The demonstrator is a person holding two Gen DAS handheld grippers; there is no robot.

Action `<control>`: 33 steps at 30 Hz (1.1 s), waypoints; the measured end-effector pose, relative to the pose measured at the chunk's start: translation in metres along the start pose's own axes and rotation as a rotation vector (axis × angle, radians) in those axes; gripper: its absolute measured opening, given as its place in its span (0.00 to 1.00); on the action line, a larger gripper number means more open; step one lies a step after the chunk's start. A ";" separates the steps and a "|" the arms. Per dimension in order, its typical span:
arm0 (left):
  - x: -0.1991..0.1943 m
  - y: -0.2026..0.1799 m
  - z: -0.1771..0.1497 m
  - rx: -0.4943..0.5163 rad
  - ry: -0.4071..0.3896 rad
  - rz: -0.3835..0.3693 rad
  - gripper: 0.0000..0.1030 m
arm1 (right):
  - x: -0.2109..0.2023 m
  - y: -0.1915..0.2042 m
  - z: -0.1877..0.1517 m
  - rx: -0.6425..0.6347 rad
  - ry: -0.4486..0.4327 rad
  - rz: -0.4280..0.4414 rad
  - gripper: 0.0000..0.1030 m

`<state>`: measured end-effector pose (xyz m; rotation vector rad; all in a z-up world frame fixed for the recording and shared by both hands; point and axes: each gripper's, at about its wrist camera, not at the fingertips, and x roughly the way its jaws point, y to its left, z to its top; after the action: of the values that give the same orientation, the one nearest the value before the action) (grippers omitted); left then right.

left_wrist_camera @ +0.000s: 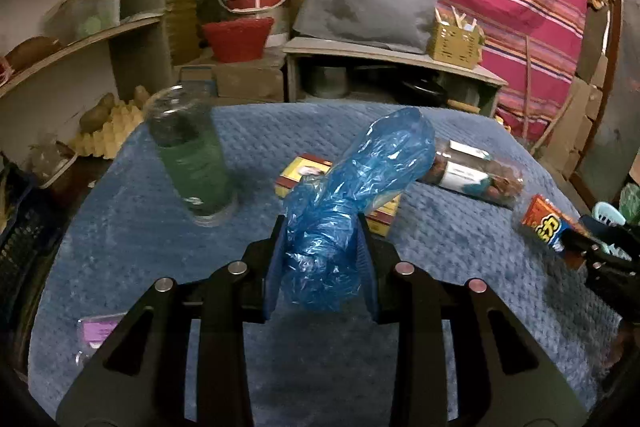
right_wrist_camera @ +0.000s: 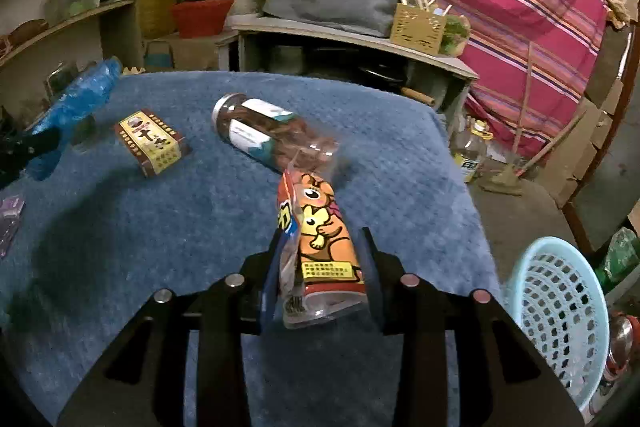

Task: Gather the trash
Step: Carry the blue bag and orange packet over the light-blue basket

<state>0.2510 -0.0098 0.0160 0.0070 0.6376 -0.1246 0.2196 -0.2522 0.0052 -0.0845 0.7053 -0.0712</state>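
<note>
Left wrist view shows one left gripper [left_wrist_camera: 324, 259] pinching one blue plastic bag [left_wrist_camera: 352, 195] above the tabletop [left_wrist_camera: 120, 247]. One right gripper [right_wrist_camera: 320, 267], tilted downward, pinches one orange snack wrapper [right_wrist_camera: 320, 247]; one jar [right_wrist_camera: 272, 135] and one box [right_wrist_camera: 152, 143] lie mid-tabletop.

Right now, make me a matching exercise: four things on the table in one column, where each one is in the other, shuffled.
Things
1. blue bag
2. snack packet
3. jar
4. yellow box

Places
A. lying on its side on the blue cloth
B. lying flat on the cloth, left of the jar
C. in the left gripper
D. in the right gripper

Pairs: 1-C, 2-D, 3-A, 4-B
</note>
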 end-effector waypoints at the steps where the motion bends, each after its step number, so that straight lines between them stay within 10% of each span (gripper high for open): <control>1: -0.001 -0.006 -0.001 0.010 -0.003 -0.001 0.31 | -0.003 -0.004 -0.002 0.003 -0.002 -0.001 0.35; 7: -0.003 -0.042 -0.009 0.068 0.000 -0.025 0.31 | -0.022 -0.041 -0.009 0.039 -0.019 -0.025 0.32; 9: -0.004 -0.056 -0.010 0.083 0.002 -0.038 0.31 | -0.028 -0.057 -0.012 0.056 -0.022 -0.030 0.05; 27: -0.014 -0.121 -0.014 0.139 0.001 -0.049 0.31 | -0.036 -0.142 -0.041 0.202 0.002 0.073 0.06; 29: -0.017 -0.120 -0.013 0.127 0.002 -0.053 0.31 | -0.034 -0.135 -0.043 0.179 0.011 0.073 0.25; 30: -0.018 -0.120 -0.014 0.126 0.001 -0.046 0.31 | -0.030 -0.130 -0.043 0.161 0.023 0.075 0.62; 31: -0.019 -0.119 -0.015 0.126 0.000 -0.037 0.31 | -0.029 -0.124 -0.044 0.145 0.023 0.064 0.75; 33: -0.022 -0.114 -0.018 0.120 0.004 -0.023 0.31 | -0.028 -0.112 -0.046 0.103 0.016 0.051 0.76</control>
<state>0.2099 -0.1193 0.0182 0.1155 0.6340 -0.1848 0.1646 -0.3634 0.0002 0.0329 0.7178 -0.0592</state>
